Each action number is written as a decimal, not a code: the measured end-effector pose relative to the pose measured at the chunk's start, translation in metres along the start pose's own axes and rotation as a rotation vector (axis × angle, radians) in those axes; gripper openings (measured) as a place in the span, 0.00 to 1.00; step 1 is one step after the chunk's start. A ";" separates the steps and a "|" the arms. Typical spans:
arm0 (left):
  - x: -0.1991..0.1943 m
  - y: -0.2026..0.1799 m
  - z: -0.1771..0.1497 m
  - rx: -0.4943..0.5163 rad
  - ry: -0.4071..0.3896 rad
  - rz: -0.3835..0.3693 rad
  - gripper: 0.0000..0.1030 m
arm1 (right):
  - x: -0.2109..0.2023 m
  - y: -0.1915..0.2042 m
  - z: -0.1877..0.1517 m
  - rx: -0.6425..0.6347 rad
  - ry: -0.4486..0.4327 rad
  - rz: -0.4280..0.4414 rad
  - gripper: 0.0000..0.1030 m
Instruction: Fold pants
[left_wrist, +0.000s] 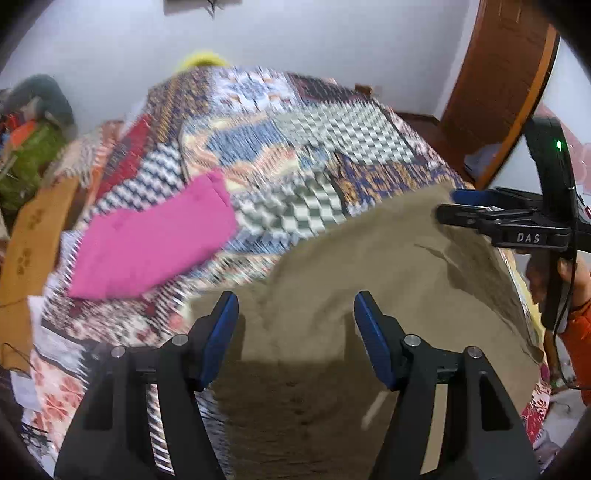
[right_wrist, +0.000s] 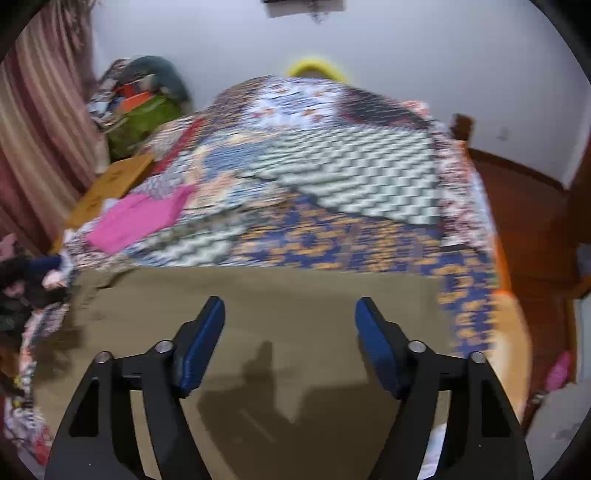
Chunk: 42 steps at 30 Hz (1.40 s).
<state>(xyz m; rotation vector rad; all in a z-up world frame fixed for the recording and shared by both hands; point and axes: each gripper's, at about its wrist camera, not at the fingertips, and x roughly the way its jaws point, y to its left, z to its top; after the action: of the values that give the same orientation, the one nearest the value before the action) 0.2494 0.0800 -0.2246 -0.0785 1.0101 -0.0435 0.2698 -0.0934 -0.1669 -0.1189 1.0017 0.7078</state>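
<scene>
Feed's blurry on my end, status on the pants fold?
Both hand-held grippers open, left, right, over khaki pants. Pants spread on patterned bedspread, ungripped. Pink garment lies apart.

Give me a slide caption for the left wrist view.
Open left hand-held gripper over khaki pants on a patchwork bedspread, pink garment beside, right hand-held gripper at the far edge.

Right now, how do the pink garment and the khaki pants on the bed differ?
The pink garment is a small folded piece; the khaki pants are spread far wider. The pink garment lies farther back on the left, clear of both grippers; the khaki pants lie directly under them. Both rest on the patterned bedspread.
</scene>
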 end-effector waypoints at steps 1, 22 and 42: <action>0.005 -0.002 -0.002 -0.001 0.018 -0.011 0.63 | 0.008 0.008 -0.002 -0.007 0.021 0.015 0.70; -0.023 0.024 -0.080 -0.090 0.027 0.011 0.73 | -0.027 0.012 -0.129 0.087 0.165 -0.044 0.69; -0.088 0.011 -0.092 -0.121 -0.073 0.020 0.74 | -0.081 0.028 -0.134 0.127 0.040 -0.118 0.70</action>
<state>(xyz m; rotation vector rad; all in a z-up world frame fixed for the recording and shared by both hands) 0.1251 0.0931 -0.2003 -0.1792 0.9400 0.0383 0.1278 -0.1659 -0.1699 -0.0814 1.0665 0.5343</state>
